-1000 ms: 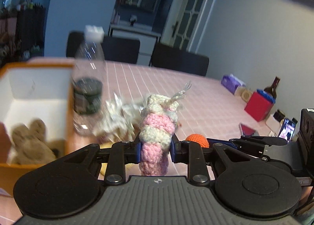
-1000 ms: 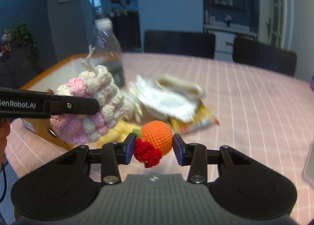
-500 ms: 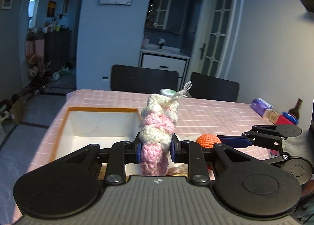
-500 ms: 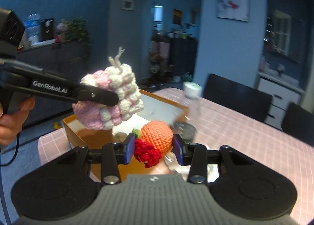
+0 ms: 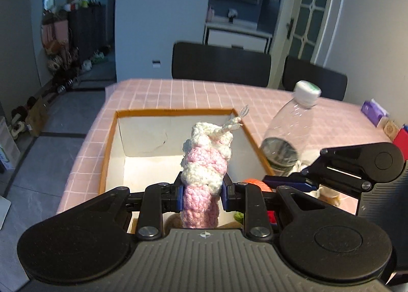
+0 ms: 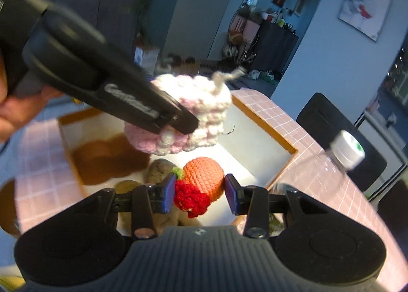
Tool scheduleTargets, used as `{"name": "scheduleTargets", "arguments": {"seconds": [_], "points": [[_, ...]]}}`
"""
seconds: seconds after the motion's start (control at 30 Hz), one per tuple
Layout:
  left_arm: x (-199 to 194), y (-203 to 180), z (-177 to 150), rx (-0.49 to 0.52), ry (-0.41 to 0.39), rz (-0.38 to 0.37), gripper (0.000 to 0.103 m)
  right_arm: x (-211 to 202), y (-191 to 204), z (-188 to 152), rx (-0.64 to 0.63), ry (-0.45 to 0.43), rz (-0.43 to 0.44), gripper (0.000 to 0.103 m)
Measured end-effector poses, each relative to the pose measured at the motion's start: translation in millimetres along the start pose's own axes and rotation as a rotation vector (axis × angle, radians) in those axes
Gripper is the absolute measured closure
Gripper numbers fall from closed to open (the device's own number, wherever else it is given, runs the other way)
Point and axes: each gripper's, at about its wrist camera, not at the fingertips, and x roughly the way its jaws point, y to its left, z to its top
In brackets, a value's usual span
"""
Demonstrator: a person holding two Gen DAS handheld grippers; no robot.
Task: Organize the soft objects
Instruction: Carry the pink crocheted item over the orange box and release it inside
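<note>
Gripping two crocheted toys, I hold both sets of my jaws part-way closed, each pressed on soft yarn. My left jaws (image 5: 201, 195) pinch the pink-and-white crochet toy (image 5: 205, 164) at its lower pink end; it stands upright between the blue pads, bobbled white bands alternating with pink, and a short twisted white cord frays out at its top. My right jaws (image 6: 200, 196) squeeze the orange crochet ball (image 6: 204, 179) together with the red crochet berry (image 6: 191, 199) joined to it, a small green tuft showing where the two meet. The orange part is round and tightly stitched; the red part is knobbly and hangs slightly lower, toward the left pad.

Both toys hang above the open box (image 5: 176, 113), which has orange-brown edges and a white inside. Seen from the right wrist, the pink-and-white toy is higher than the orange ball and to its left, apart from it. Down in the box lies a brown plush toy (image 6: 158, 169), partly hidden by my jaws.

Just beyond the box's right wall stands a clear plastic bottle (image 5: 288, 126) with a white cap, on the bench (image 5: 178, 93) under its pink checked cloth. Farther off, two dark chairs (image 5: 220, 63) face the bench's far edge.
</note>
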Motion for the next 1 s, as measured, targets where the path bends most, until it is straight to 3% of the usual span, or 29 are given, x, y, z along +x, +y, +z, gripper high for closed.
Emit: {"name": "scheduleTargets", "arguments": {"seconds": [0.43, 0.77, 1.0], "points": [[49.3, 27.9, -2.5, -0.039, 0.134, -0.003, 0.073, 59.1, -0.3, 10.0, -0.114, 0.128, -0.035, 0.063], [52.9, 28.8, -4.5, -0.039, 0.16, 0.051, 0.068, 66.1, 1.0, 10.7, -0.138, 0.132, -0.045, 0.062], [45.4, 23.8, -1.4, -0.027, 0.127, 0.068, 0.045, 61.6, 7.3, 7.2, -0.131, 0.108, -0.039, 0.056]]}}
